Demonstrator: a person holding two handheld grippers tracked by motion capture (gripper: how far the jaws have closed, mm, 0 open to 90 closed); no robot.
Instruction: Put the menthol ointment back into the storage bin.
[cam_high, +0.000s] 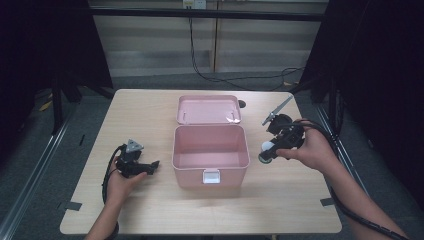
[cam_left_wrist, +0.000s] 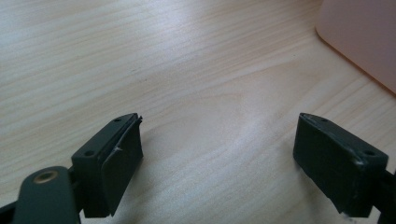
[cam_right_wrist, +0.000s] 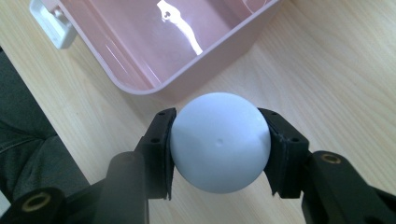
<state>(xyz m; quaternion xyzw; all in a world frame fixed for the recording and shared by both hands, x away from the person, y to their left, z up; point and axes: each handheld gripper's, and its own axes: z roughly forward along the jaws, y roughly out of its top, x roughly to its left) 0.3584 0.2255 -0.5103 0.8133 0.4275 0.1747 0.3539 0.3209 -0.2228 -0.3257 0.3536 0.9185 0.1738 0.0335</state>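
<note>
Ball (cam_right_wrist: 219, 142) first: pale blue-white, smooth and matte, with one tiny dimple on its face, it sits between the jaws of your right tool (cam_right_wrist: 219, 149), and both black pads press on its sides, so that tool is grasping it at roughly half its spread. In the high view the ball (cam_high: 266, 148) shows at the tip of your right tool (cam_high: 267, 152), off the tabletop (cam_high: 135, 115), just to the right of the pink box (cam_high: 210, 172) and near its right wall, not over the opening. Your right hand (cam_high: 310, 147) wraps the tool's body from the outer side, the forearm coming in from the lower right, and the jaws point down and left toward the box; the cable trails back along that arm.

The right gripper view looks down past the ball onto the near corner of the box (cam_right_wrist: 154, 88), whose inside is bare and glossy, with a white latch (cam_right_wrist: 51, 25) at its front wall.

The box stands open at the middle of the tabletop, its lid (cam_high: 208, 109) laid back flat behind it.

Your left tool (cam_high: 150, 167) lies well apart, to the left of the box, with your left hand (cam_high: 120, 182) around it and resting low on the wood. Its jaws stand wide and released, with bare wood between them and a corner of the box (cam_left_wrist: 364, 37) ahead to the right.
</note>
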